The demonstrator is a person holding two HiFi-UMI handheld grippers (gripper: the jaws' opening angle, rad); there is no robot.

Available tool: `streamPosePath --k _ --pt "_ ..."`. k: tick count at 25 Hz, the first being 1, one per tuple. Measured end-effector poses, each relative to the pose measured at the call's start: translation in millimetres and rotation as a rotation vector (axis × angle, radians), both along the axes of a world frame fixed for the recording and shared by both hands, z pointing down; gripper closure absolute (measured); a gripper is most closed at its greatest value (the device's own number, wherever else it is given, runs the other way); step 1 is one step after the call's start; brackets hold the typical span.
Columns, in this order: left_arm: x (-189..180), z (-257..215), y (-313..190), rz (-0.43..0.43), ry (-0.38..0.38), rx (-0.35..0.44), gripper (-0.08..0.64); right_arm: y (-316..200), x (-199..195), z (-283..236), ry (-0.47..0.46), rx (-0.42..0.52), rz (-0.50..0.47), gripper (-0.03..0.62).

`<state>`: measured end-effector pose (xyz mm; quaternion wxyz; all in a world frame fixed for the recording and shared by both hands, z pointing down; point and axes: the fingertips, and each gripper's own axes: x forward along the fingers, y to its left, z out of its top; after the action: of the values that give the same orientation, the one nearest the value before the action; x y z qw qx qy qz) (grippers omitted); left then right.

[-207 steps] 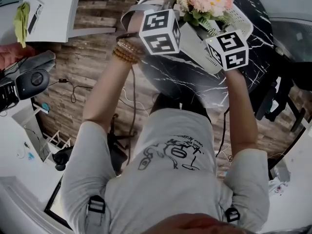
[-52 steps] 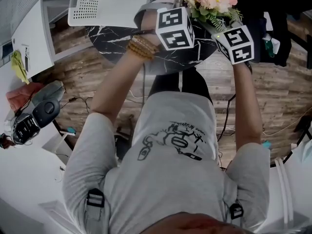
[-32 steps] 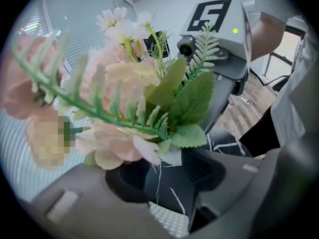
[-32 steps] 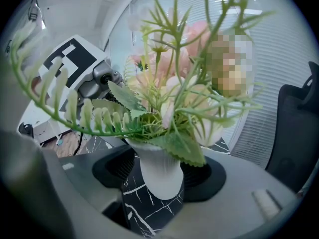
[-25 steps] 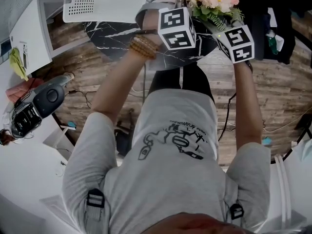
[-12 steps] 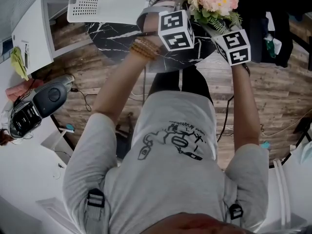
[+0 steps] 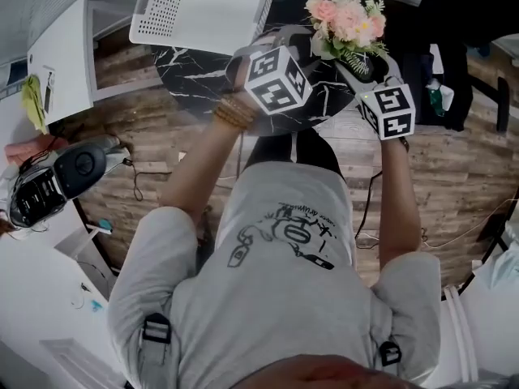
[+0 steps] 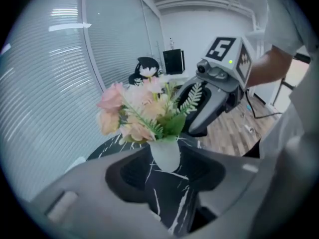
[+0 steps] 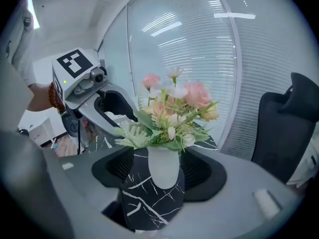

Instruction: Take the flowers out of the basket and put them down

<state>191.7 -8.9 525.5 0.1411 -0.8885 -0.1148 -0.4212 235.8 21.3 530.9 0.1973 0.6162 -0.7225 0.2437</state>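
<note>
Flowers (image 7: 347, 19) in a small white vase (image 9: 163, 167) stand upright on the black marbled table (image 7: 195, 67), to the right of the white perforated basket (image 7: 203, 6) and clear of it. The person leans over with both forearms stretched forward, beads on the left wrist (image 7: 233, 112). The left gripper (image 7: 296, 39) and right gripper (image 7: 365, 59) angle in toward the bouquet from either side.

Eight seconds ago the bouquet sat inside the basket with both grippers closed in around it. It is now out on the bare tabletop. Half a second ago the marker cubes crowded the blooms, and they now sit further back toward the person.

The head view hides the vase under leaves and gives no clear read of the jaws. The left gripper view shows its own jaws spread wide, the vase in the gap with marble visible on both sides of it, and the right gripper (image 8: 209, 103) just behind the foliage. The right gripper view shows the same: jaws parted, pads clear of the vase, and the left gripper (image 9: 99, 103) beyond the stems. A dark office chair (image 9: 289, 128) stands at the right.
</note>
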Motion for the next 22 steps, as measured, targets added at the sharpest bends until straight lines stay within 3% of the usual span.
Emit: streamPosePath --k 4,9,15,19,22 --pt "-11 -35 10 -0.072 0.093 -0.073 0.375 19 -4 -21 -0.005 0.007 0.028 0.288" --pt "-23 -89 26 -0.171 0.255 -0.222 0.409 43 -22 -62 -0.05 0.071 0.031 0.308" --pt "-48 -152 49 -0.235 0.443 -0.317 0.514 52 -61 -142 -0.084 0.254 -0.041 0.428" --pt "-73 -191 53 -0.298 0.578 -0.378 0.556 47 -93 -195 -0.164 0.376 -0.118 0.566" --pt "-93 -220 50 -0.352 0.68 -0.404 0.557 42 -119 -229 -0.2 0.447 -0.192 0.586"
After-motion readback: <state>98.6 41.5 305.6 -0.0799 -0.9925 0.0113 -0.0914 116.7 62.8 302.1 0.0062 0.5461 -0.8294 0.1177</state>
